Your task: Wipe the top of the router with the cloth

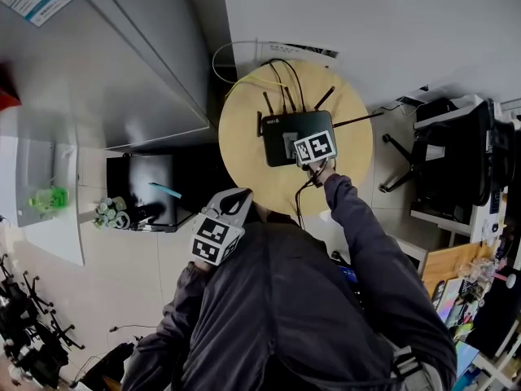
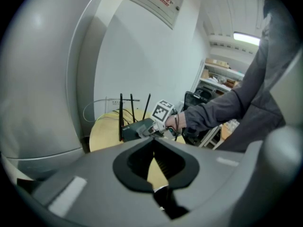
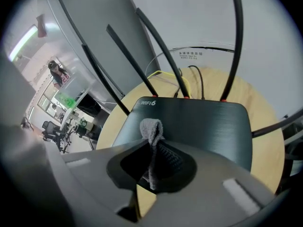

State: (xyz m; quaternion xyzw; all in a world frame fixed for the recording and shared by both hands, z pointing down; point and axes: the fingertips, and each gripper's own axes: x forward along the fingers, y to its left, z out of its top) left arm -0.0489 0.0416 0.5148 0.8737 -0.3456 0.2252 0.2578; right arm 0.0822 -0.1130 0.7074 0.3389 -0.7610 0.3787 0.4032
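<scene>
**Head view:** A black router (image 1: 281, 133) lies on a round wooden bench (image 1: 244, 149) with its antennas pointing to the far side. The right gripper (image 1: 303, 147) is stretched out over the router's top, and its marker cube covers the near right part of the casing. The left gripper (image 1: 236, 200) is held back close to the person's body, at the near edge of the bench and well apart from the router.

**Left gripper view:** The left gripper (image 2: 154, 143) has its jaws clenched tip to tip with nothing between them. Beyond them stand the bench (image 2: 104, 131), the router (image 2: 135, 129) and the right gripper (image 2: 151, 126), which sits above the router.

**Right gripper view:** The jaws of the right gripper (image 3: 154, 143) are grasping a grey cloth (image 3: 152, 131). A folded wad of it sticks out past the tips. The wad is over the near left part of the router (image 3: 203, 126), just below the "WIFI6" lettering. Whether it presses on the surface cannot be told. Antennas (image 3: 161, 46) rise from the router's far edge, and a yellow cable (image 3: 163, 74) runs over the bench (image 3: 265, 122) behind it.
</scene>
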